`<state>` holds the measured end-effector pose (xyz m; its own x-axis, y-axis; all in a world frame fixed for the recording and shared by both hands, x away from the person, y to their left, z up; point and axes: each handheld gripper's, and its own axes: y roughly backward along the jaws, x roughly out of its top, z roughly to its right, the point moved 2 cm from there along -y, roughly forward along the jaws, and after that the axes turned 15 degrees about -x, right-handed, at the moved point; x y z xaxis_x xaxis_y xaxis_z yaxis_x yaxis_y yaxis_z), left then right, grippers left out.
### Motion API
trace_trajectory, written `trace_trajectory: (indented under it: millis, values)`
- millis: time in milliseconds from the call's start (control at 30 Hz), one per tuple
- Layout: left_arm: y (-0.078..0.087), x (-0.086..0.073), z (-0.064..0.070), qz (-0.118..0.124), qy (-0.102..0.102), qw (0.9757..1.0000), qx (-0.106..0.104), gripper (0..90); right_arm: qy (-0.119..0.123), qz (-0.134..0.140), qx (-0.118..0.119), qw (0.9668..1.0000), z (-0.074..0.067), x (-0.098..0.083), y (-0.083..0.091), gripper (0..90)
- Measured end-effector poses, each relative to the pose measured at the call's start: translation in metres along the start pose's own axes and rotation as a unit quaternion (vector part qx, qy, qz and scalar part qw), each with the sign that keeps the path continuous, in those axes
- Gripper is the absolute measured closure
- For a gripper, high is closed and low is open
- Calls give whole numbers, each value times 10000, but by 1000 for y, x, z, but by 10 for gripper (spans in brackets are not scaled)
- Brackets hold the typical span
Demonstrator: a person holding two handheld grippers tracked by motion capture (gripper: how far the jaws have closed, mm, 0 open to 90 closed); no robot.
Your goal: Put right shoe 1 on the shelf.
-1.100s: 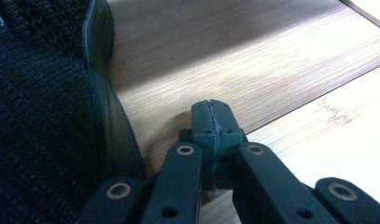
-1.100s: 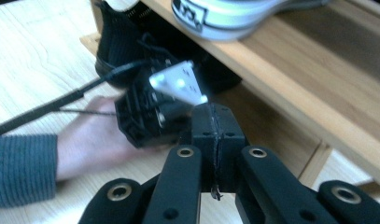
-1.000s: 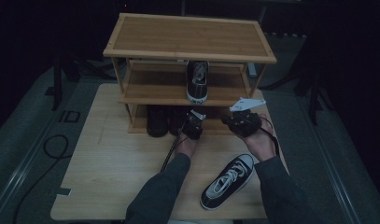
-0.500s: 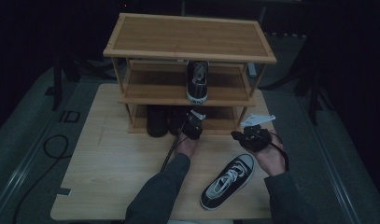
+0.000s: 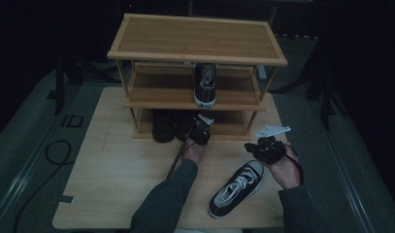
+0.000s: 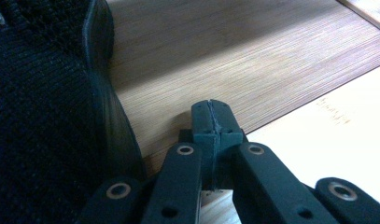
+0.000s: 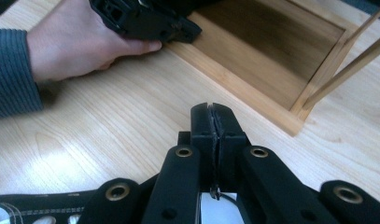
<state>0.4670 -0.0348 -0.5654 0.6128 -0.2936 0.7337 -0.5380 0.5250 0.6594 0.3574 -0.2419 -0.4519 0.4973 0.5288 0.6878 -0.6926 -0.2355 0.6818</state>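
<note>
Each gripper is black, built from two linked arms that converge on a pair of blocky jaw tips. On the left gripper [image 6: 211,122], round metal-ringed pivot screws sit at each link joint, four across the lower frame. The right gripper [image 7: 212,126] has the same layout, with a thin cord and a white patch visible between the links. A grey three-cornered plate [image 5: 272,130] tops the right gripper, and a dark cable [image 5: 175,160] trails from the left gripper. The person wears grey ribbed long sleeves [image 7: 12,70] that end at the wrists.
</note>
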Motion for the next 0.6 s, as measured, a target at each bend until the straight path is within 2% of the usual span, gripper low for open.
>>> trace_trajectory:
  millis: [600]
  values:
    - [0, 0, 0, 8, 8, 10000, 3, 900, -155, -181, 28, 9997, 4, -26, 0, 883]
